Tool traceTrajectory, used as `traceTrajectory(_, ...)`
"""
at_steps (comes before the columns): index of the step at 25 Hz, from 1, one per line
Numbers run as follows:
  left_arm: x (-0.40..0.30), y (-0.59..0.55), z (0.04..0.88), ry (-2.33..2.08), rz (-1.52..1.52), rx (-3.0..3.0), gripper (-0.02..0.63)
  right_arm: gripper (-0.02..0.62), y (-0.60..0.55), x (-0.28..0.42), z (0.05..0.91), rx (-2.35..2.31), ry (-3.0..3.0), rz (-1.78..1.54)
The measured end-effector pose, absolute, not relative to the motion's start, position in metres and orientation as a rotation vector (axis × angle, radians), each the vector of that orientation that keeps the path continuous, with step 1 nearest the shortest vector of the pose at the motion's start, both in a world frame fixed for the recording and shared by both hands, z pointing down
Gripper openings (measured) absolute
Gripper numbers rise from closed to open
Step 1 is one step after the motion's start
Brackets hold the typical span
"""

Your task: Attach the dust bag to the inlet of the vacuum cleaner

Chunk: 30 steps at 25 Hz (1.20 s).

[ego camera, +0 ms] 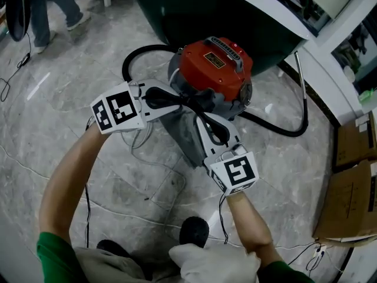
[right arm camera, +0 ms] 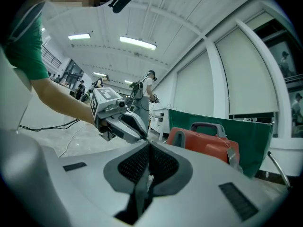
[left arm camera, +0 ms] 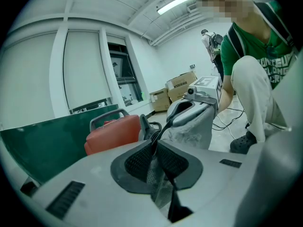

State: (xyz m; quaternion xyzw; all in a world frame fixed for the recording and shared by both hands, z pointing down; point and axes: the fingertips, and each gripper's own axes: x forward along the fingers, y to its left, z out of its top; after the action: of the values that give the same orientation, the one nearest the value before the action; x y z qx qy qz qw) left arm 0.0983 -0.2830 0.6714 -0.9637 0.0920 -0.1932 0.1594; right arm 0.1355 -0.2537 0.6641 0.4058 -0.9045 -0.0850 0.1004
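Observation:
A red vacuum cleaner [ego camera: 215,63] stands on the marble floor. A grey dust bag [ego camera: 181,131] hangs against its near side. My left gripper [ego camera: 189,97] comes in from the left and is shut on the bag's upper edge beside the vacuum's body. In the left gripper view, grey fabric [left arm camera: 158,178] lies pinched between the pads. My right gripper [ego camera: 197,112] reaches up from the lower right and is shut on the same top edge, tips almost meeting the left ones. The inlet itself is hidden behind the grippers and the bag.
A black hose [ego camera: 277,128] loops around the vacuum on the floor. A dark green panel [ego camera: 194,10] stands behind it. Cardboard boxes [ego camera: 353,187] sit at the right, thin cables [ego camera: 153,175] trail near my knees, and another person's legs [ego camera: 53,10] are at the upper left.

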Motion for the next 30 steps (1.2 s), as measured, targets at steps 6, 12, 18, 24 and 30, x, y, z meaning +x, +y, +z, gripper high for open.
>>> traceTrajectory(6, 0.105, -0.291, 0.671, 0.276, -0.556, -2.737, 0.038, 0.017, -0.262, 0.143, 0.665, 1.234, -2.686, -0.233)
traceTrajectory(12, 0.118, -0.304, 0.671, 0.276, -0.546, -2.730, 0.041, 0.017, -0.272, 0.154, 0.665, 1.272, -2.680, -0.223)
traceTrajectory(18, 0.127, -0.311, 0.668, 0.278, -0.515, -2.723, 0.043, 0.017, -0.279, 0.163, 0.663, 1.273, -2.701, -0.208)
traceTrajectory(24, 0.132, -0.318, 0.670, 0.293, -0.486, -2.705, 0.046, 0.017, -0.285, 0.169, 0.665, 1.275, -2.722, -0.199)
traceTrajectory(30, 0.136, -0.327, 0.678, 0.336, -0.449, -2.710, 0.046, 0.017, -0.294, 0.173, 0.673, 1.297, -2.729, -0.180)
